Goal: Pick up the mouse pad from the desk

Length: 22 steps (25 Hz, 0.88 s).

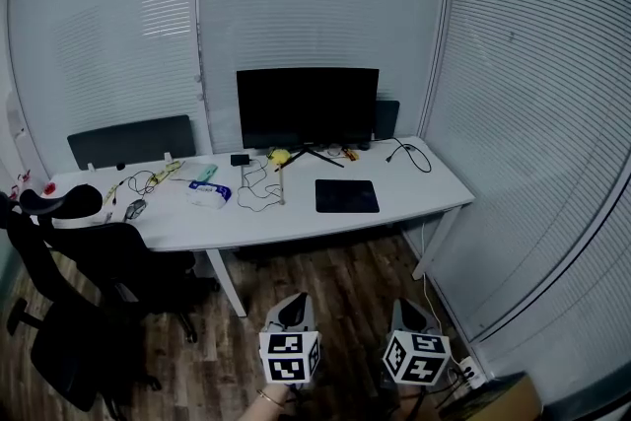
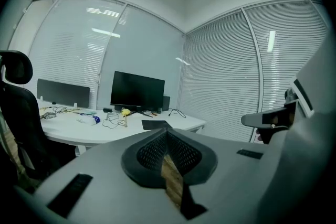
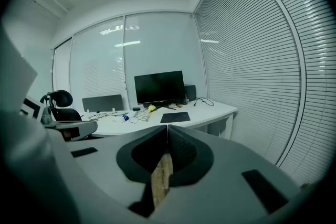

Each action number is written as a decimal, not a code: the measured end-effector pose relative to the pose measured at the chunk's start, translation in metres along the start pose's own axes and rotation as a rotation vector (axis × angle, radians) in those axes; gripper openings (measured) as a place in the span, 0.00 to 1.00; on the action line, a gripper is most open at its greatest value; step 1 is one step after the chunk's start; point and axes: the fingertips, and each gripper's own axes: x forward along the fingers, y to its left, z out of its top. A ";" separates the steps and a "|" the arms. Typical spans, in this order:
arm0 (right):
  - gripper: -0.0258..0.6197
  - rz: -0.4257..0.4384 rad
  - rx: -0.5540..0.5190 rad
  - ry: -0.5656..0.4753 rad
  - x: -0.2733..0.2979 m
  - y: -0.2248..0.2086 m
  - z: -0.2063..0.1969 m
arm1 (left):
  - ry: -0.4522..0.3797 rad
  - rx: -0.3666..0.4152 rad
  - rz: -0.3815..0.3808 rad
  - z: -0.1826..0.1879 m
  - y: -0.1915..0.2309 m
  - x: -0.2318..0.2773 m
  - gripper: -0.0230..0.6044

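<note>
At far left a black office chair (image 1: pixel 59 291) stands before a long white desk (image 1: pixel 187 227), whose left half carries loose cables and a blue-and-white packet (image 1: pixel 209 193). A dark monitor (image 1: pixel 307 106) stands at the middle back. Just right of centre, the black mouse pad (image 1: pixel 346 195) lies flat near the desk's front edge, with bare desktop around it. Low in the head view, well apart from the desk, the left gripper (image 1: pixel 290 303) and the right gripper (image 1: pixel 410 307) point toward it over a wooden floor. Each gripper's own view shows its jaws pressed together with nothing between them. The step in hand appears to be the approach. To do it well, the right gripper, which is nearer the pad, likely needs to part its jaws before arriving, come in low at the pad's front edge and pinch that thin edge. The left gripper should keep clear of the cables.
</note>
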 end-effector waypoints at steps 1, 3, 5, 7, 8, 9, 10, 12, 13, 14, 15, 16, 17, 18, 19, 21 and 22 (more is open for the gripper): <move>0.09 0.001 0.002 0.001 0.002 -0.002 0.000 | 0.004 0.005 0.001 0.000 -0.001 0.001 0.06; 0.09 0.003 0.005 0.005 0.005 -0.005 0.000 | 0.011 0.009 0.004 -0.001 -0.002 0.005 0.06; 0.09 0.003 0.009 0.011 0.009 -0.009 -0.001 | 0.015 0.009 0.008 -0.002 -0.002 0.009 0.06; 0.09 0.002 0.013 0.017 0.013 -0.013 -0.003 | 0.017 0.012 0.012 -0.002 -0.003 0.013 0.06; 0.09 0.001 0.014 0.019 0.015 -0.014 -0.004 | 0.017 0.013 0.014 -0.002 -0.002 0.014 0.06; 0.09 0.002 0.016 0.021 0.018 -0.014 -0.005 | 0.017 0.014 0.015 -0.002 -0.002 0.016 0.06; 0.09 0.003 0.017 0.023 0.020 -0.014 -0.005 | 0.018 0.013 0.016 -0.003 -0.001 0.018 0.06; 0.09 0.005 0.017 0.025 0.026 -0.015 -0.005 | 0.022 0.011 0.017 -0.004 0.002 0.024 0.06; 0.09 0.005 0.017 0.026 0.029 -0.016 -0.004 | 0.023 0.010 0.019 -0.004 0.003 0.027 0.06; 0.09 0.004 0.018 0.027 0.033 -0.018 -0.004 | 0.024 0.008 0.020 -0.004 0.004 0.031 0.06; 0.09 0.002 0.018 0.028 0.037 -0.019 -0.003 | 0.024 0.006 0.020 -0.003 0.005 0.036 0.06; 0.09 -0.001 0.019 0.028 0.041 -0.022 -0.002 | 0.023 0.006 0.019 -0.001 0.006 0.041 0.06; 0.09 -0.005 0.020 0.029 0.045 -0.024 -0.001 | 0.021 0.008 0.017 0.000 0.006 0.046 0.06; 0.09 -0.008 0.020 0.029 0.049 -0.026 0.001 | 0.019 0.009 0.015 0.002 0.006 0.052 0.06; 0.09 -0.010 0.020 0.029 0.053 -0.028 0.003 | 0.017 0.010 0.013 0.004 0.006 0.058 0.06; 0.09 -0.016 0.022 0.028 0.064 -0.033 0.008 | 0.017 0.012 0.006 0.008 0.007 0.071 0.06; 0.09 -0.019 0.024 0.029 0.069 -0.035 0.010 | 0.018 0.013 0.003 0.010 0.007 0.078 0.06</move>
